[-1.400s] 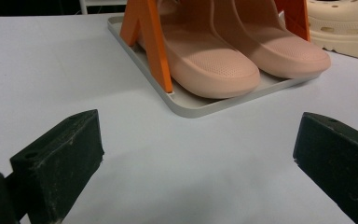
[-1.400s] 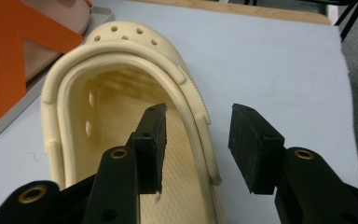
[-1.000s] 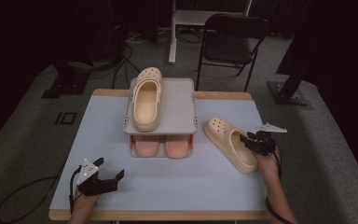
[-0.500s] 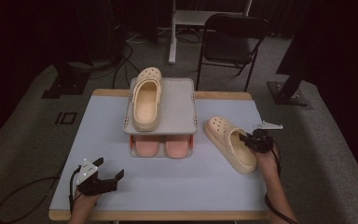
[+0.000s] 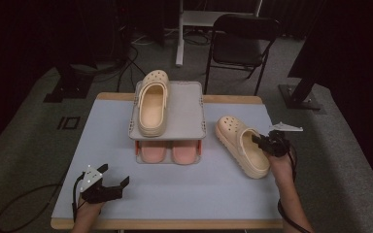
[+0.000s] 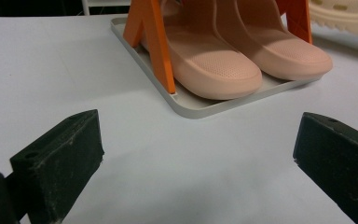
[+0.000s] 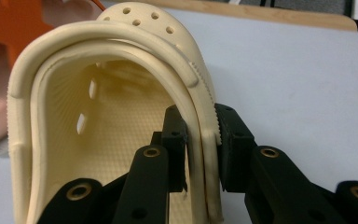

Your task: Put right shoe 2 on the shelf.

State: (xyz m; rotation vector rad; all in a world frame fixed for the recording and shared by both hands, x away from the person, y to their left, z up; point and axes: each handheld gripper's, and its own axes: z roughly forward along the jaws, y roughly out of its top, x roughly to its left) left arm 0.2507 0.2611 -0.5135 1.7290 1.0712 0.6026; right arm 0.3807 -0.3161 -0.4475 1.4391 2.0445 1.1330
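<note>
- A dark room is surrounding the pale grey-blue table (image 5: 102, 145) with its wooden edge; a black folding chair (image 5: 240, 41) is standing behind it on grey carpet.
- The right gripper (image 5: 260, 141) is clamping the side wall of a cream clog (image 5: 243, 148) that is lying on the table's right part, toe pointing away from the person and towards the rack.
- The right gripper view is showing what the high view cannot: one black jaw is sitting inside the clog (image 7: 112, 135) and the other outside, pinching the thick rolled rim between them. The ridged edge, dimpled footbed and round vent holes over the toe are also showing clearly there.
- The left gripper (image 5: 111, 180) is resting near the table's front left corner, well apart from the shoes, its jaws standing wide with nothing between them.
- The left gripper view is looking low across the table at a pair of pink slippers (image 6: 242, 56) with a finely dotted, rubbery surface, sitting side by side on the grey lower tray (image 6: 200, 108) beside an orange upright (image 6: 156, 44).
- From the high view, the shoe rack (image 5: 192, 109) is standing in the table's middle with a flat grey top shelf, and the slippers (image 5: 170, 153) are peeking out beneath it.
- A second cream clog (image 5: 151, 104) is lying on the left half of that top shelf, toe away from the person.
</note>
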